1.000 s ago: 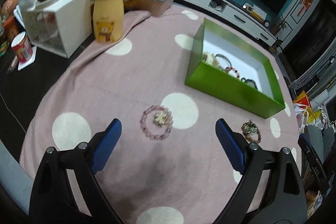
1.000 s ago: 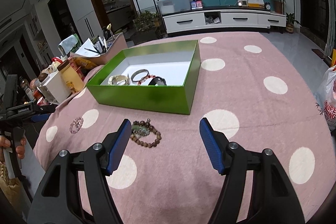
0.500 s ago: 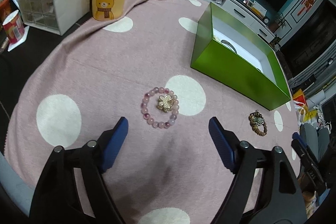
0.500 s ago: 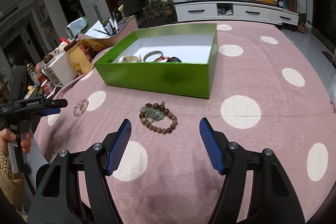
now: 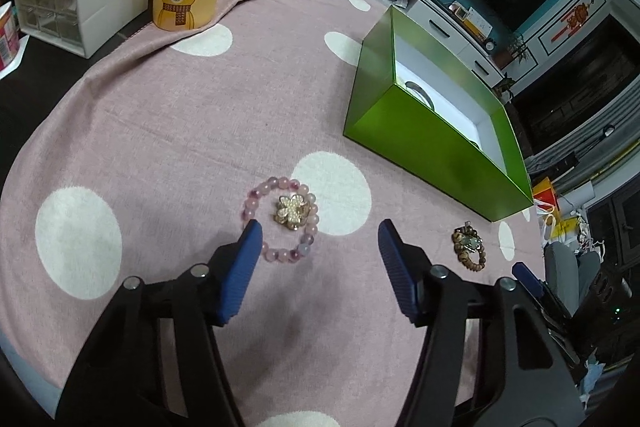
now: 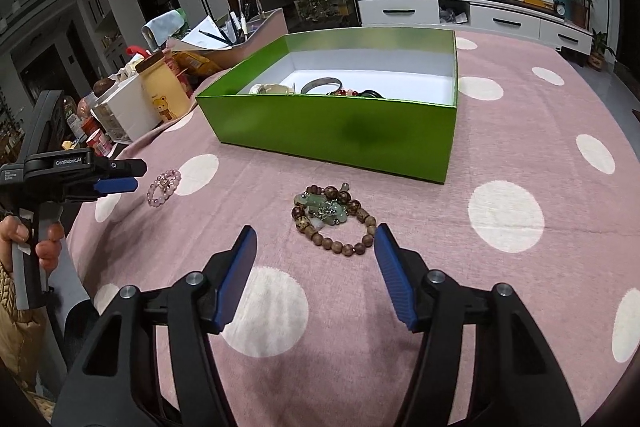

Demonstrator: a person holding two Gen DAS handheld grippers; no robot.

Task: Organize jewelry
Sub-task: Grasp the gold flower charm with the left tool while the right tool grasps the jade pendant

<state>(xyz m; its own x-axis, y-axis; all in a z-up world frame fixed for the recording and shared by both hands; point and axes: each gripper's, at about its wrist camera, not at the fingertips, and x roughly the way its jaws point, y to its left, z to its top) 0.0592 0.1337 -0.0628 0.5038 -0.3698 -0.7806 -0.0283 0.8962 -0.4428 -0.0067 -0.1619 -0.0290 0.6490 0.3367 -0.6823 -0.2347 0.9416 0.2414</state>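
Your left gripper (image 5: 318, 229) sits at the lower centre of the left wrist view, tilted down over the counter (image 5: 168, 131), which carries a pink cloth with white dots. Its fingers (image 5: 240, 267) are spread and have just been closing. They pinch nothing. The pink bracelet (image 5: 280, 221), with a gold flower charm inside its ring, lies flat on the cloth at centre frame, just ahead of the fingertips; the left fingertip overlaps its left edge in the picture, and contact cannot be confirmed.

Your right gripper (image 6: 314, 239) sits at the lower centre of the right wrist view. Its fingers (image 6: 236, 273) are spread and have likewise just been closing, with nothing pinched. The brown bracelet (image 6: 334, 219), with green stones bunched at its upper left, lies just ahead of and partly between the fingertips; the right fingertip is just beside its right end.

The green box (image 6: 332, 135) stands open at upper centre of the right view, behind the brown bracelet, with several bangles and bracelets inside near its front wall. Your left hand (image 6: 30, 243) shows at the left edge, holding the left gripper near the pink bracelet.
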